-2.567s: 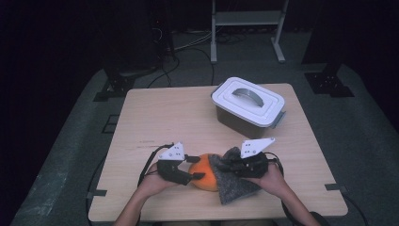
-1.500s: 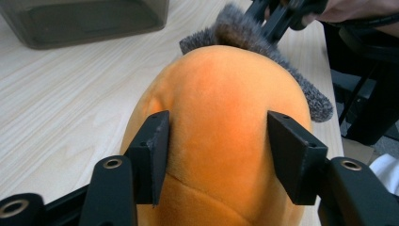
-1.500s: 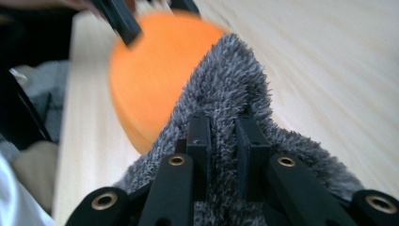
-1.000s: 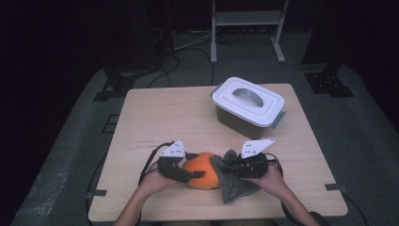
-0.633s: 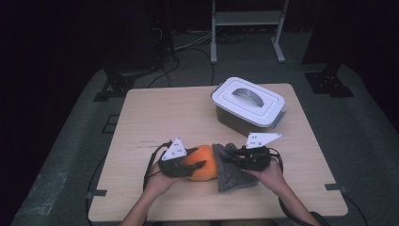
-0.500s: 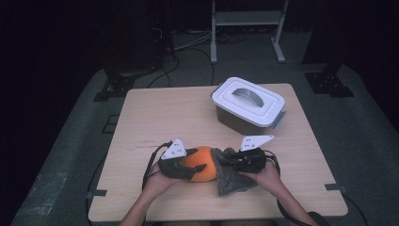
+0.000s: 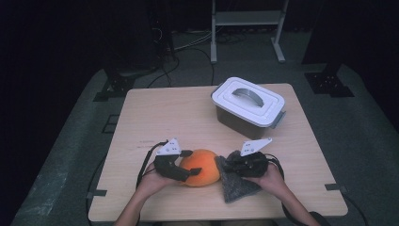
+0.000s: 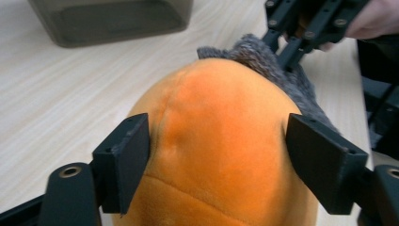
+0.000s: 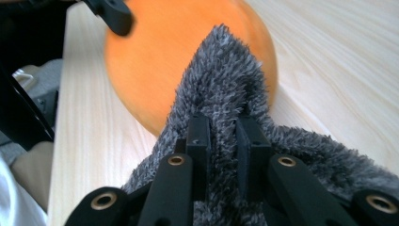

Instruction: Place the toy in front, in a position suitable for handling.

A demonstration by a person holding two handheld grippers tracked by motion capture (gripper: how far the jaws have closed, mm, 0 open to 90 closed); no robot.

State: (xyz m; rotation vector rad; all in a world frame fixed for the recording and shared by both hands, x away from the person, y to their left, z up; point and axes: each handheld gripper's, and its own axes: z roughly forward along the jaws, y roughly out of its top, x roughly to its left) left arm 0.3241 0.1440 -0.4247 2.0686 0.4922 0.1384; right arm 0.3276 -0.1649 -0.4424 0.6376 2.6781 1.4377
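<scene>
Change: since 2.6 s ago the orange plush ball (image 7: 201, 166) has come out from under the grey cloth (image 7: 237, 184); the cloth, which then lay over the ball's right half, now lies mostly to its right on the table (image 7: 188, 117)
Left gripper (image 7: 184, 170): held in the person's left hand at the ball's left side; in the left gripper view its jaws stand spread, one on each flank of the ball (image 8: 221, 150), close against the plush
Right gripper (image 7: 225, 164): held in the person's right hand, just right of the ball; in the right gripper view its jaws are pinching a raised fold of the cloth (image 9: 221, 89) between them
Ball: rests on the table near its front edge, between the two grippers
Cloth: fuzzy and dark grey, its lifted fold touching the ball's right side, the rest spread flat toward the table's front edge
Box (image 7: 247, 106): a grey container with a white handled lid, shut, on the far right part of the table, well apart from the ball
</scene>
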